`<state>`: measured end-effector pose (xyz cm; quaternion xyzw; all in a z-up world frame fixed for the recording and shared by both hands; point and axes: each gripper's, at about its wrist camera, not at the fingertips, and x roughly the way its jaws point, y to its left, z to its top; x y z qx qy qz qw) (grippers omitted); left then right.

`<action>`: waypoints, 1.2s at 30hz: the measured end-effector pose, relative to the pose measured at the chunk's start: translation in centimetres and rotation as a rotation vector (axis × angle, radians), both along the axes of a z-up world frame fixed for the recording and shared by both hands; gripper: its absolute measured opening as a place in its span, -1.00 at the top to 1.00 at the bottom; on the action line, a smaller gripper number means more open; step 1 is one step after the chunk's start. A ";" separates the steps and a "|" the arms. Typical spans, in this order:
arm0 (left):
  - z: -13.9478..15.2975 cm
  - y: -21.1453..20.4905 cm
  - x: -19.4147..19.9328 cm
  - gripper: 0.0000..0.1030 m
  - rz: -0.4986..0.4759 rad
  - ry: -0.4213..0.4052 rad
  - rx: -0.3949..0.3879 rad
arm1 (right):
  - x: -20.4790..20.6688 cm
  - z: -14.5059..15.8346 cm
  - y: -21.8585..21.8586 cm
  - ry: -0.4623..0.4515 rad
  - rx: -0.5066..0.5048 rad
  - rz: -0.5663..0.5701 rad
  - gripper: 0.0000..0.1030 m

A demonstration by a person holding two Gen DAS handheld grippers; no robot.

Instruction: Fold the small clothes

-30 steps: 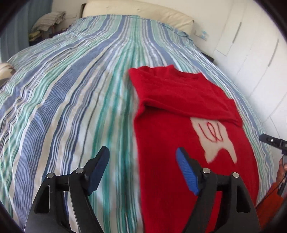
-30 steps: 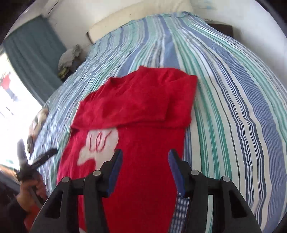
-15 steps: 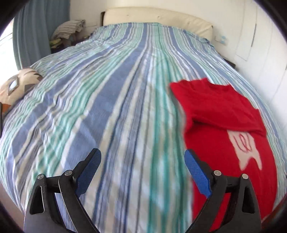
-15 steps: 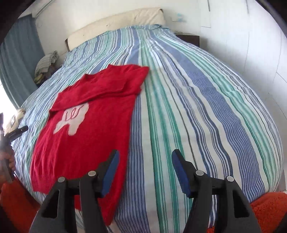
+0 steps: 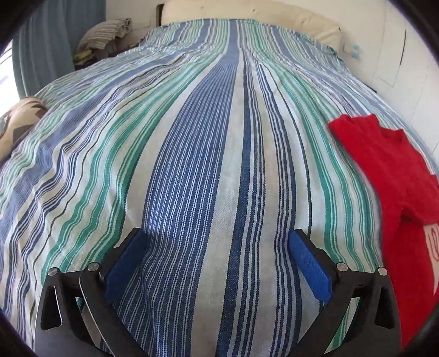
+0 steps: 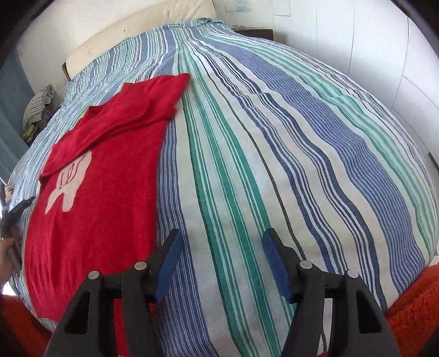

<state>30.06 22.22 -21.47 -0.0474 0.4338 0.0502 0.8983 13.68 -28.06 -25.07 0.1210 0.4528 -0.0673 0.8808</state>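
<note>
- The left gripper (image 5: pixel 216 261) hangs over bare striped bedspread (image 5: pixel 192 153); its jaws have just been opening and now stand very wide, with nothing between the blue pads (image 5: pixel 308 265) but the cover below.
- The right gripper (image 6: pixel 221 261) also points down at the bedspread (image 6: pixel 274 153). Its jaws stand moderately apart, having just been opening a little, and hold nothing.
- The task's garment, a red knit sweater (image 6: pixel 104 175), lies flat on the bedspread. In the right wrist view it sits left of the right gripper, its right edge just beside the left finger, its hem near the near edge of the bed.
- The far part of the sweater is folded over on itself across the chest, and a pale motif (image 6: pixel 70 181) with red lines shows below that fold.
- In the left wrist view the same sweater (image 5: pixel 392 175) lies at the right edge, to the right of the left gripper's right finger and apart from it.
- A cream headboard (image 5: pixel 247 11) stands at the far end of the bed.
- A heap of folded laundry (image 5: pixel 105 33) sits at the far left beside a blue-grey curtain (image 5: pixel 55 41).
- A patterned cushion (image 5: pixel 19 120) lies at the left edge of the bed.
- An orange shaggy rug (image 6: pixel 417 302) shows beneath the near right corner of the bed.
- At the left edge of the right wrist view, a person's hand (image 6: pixel 5 261) holds a dark tool, only partly visible.
</note>
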 end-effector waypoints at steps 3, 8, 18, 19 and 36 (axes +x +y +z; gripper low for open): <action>0.2 -0.5 -0.1 -0.99 0.002 0.002 0.029 | 0.2 0.1 0.4 0.006 -0.022 0.006 -0.28; 0.2 -0.6 0.1 -0.99 0.001 0.005 0.031 | 0.3 -0.7 0.5 0.018 -0.010 0.003 -0.40; 0.2 -0.6 0.1 -0.99 0.001 0.006 0.032 | 1.0 -1.3 1.5 0.049 -0.054 0.009 -0.62; 0.2 -0.6 0.1 -0.99 0.001 0.006 0.033 | 1.1 -1.4 1.6 0.051 -0.063 0.010 -0.66; 0.2 -0.6 0.1 -0.99 0.001 0.006 0.033 | 1.2 -1.7 1.9 0.021 -0.080 0.019 -0.83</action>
